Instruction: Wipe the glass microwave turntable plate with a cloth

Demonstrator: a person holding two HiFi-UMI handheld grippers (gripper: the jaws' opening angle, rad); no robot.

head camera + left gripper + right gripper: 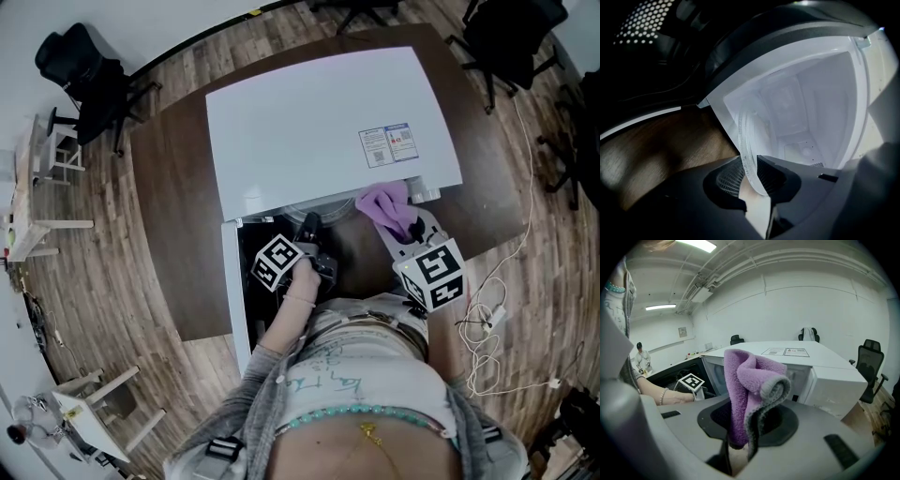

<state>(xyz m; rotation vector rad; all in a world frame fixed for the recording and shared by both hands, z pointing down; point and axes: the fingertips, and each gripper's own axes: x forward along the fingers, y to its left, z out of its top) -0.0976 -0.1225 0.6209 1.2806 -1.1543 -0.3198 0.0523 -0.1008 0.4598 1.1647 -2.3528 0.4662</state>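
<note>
A white microwave (319,122) sits on a brown table (173,187). Seen from the head view, it fills the middle and the 12 o'clock side. Its door (232,291) hangs open at 7 o'clock, right beside the person's left arm.

The left gripper (311,230) reaches into the front opening of the microwave. In the left gripper view, the left gripper (750,176) has its fingers pinched on the rim of the glass plate (746,140). The plate looks like it stands on its edge there, running up toward 12 o'clock from the jaws. It sits at the front edge of the white box inside. There is open white room past it at 1 o'clock. The dark door and a bit of brown table lie at 9 o'clock.

The right gripper (401,232) is at the microwave's front right corner, at 3 o'clock from the left one. Its fingers are squeezed on a purple cloth (386,206). In the right gripper view, the cloth (750,390) sticks up out of the jaws and flops over at the top. It is well apart from the plate.

Bare table shows at 9 o'clock and at 3 o'clock of the microwave. Black chairs (80,70) stand on the wood floor at 10 o'clock and 1 o'clock.
</note>
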